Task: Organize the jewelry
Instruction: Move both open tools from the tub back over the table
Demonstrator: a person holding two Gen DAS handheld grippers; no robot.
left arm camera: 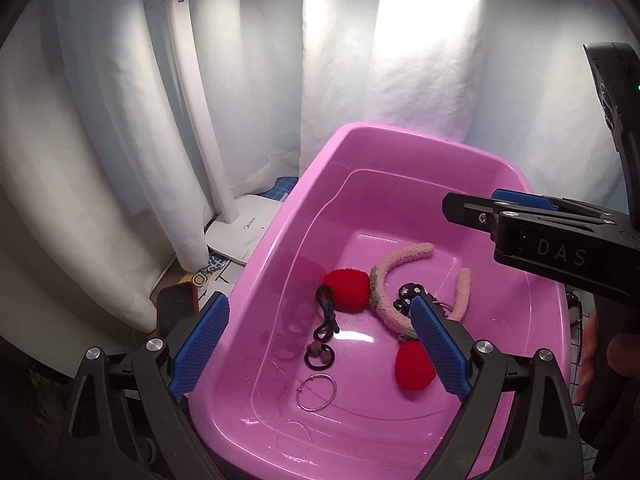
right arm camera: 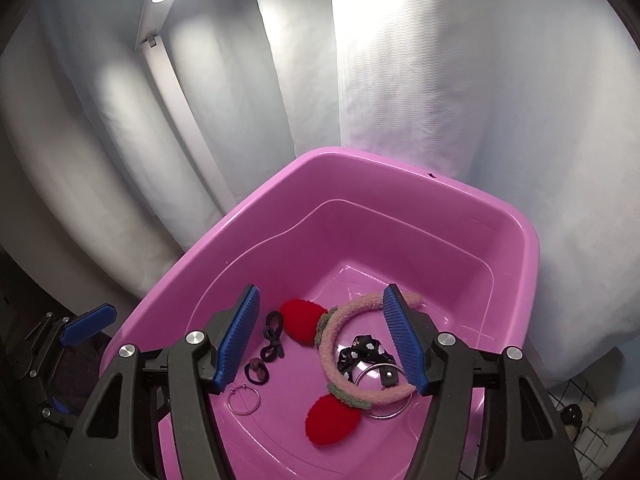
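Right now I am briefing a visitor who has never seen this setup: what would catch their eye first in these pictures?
The glossy pink plastic tub fills both views, against white curtains. On its floor lies a fuzzy pink headband with two red pompoms, beside a black polka-dot scrunchie, dark hair ties and a thin silver hoop. Both open grippers, left and right, hover above it, blue pads empty.

The left hand-held gripper (left arm camera: 320,344) is hovering over a pink tub (left arm camera: 400,148), its blue pads (left arm camera: 202,344) standing wide apart with nothing between them. Inside the tub are lying a fuzzy pink headband (left arm camera: 400,258) with two red pompoms (left arm camera: 346,288), a dark hair tie (left arm camera: 326,316) and a thin metal ring (left arm camera: 317,393). The right hand-held gripper (left arm camera: 490,206) is reaching in from the right edge.
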